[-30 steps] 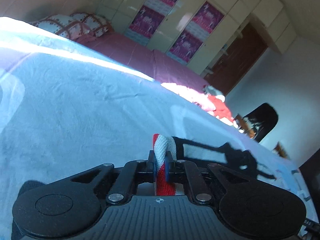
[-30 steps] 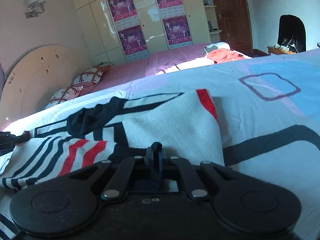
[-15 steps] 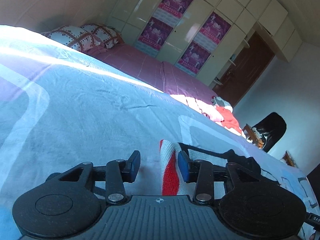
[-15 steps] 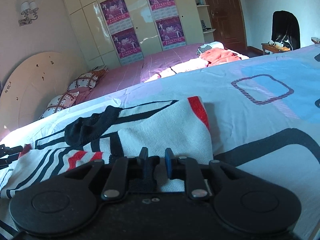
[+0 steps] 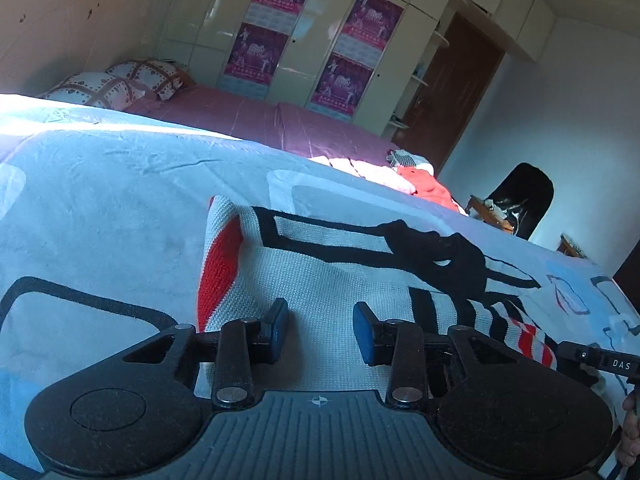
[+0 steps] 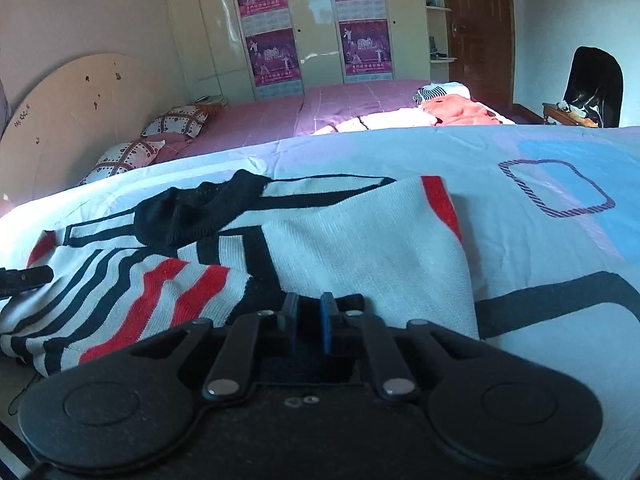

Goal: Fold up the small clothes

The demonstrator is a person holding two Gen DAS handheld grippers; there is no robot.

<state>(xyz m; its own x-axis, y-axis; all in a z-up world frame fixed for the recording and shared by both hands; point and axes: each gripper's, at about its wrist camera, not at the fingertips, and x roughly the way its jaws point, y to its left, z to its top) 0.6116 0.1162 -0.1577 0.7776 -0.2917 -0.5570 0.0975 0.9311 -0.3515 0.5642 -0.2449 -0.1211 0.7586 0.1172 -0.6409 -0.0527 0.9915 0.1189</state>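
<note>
a patterned bedsheet (image 6: 540,240) fills the lower half of both views, with a pink bed (image 6: 320,108) and a wardrobe (image 6: 312,20) behind it in the upper part. the small knitted sweater (image 6: 352,240), white with black and red stripes, lies spread across the middle of the right wrist view, one part doubled over onto the body. the left gripper (image 5: 320,330) sits at the lower centre of its view over the sweater's white knit, its jaws wide apart and holding nothing. the right gripper (image 6: 308,322) sits at the lower centre of its view at the near hem, jaws narrowly parted with nothing clearly pinched. the step in hand looks like a release after a fold. the next move probably calls for choosing a fresh edge, perhaps the striped sleeve (image 6: 132,292) at lower left, and gripping it cleanly.
</note>
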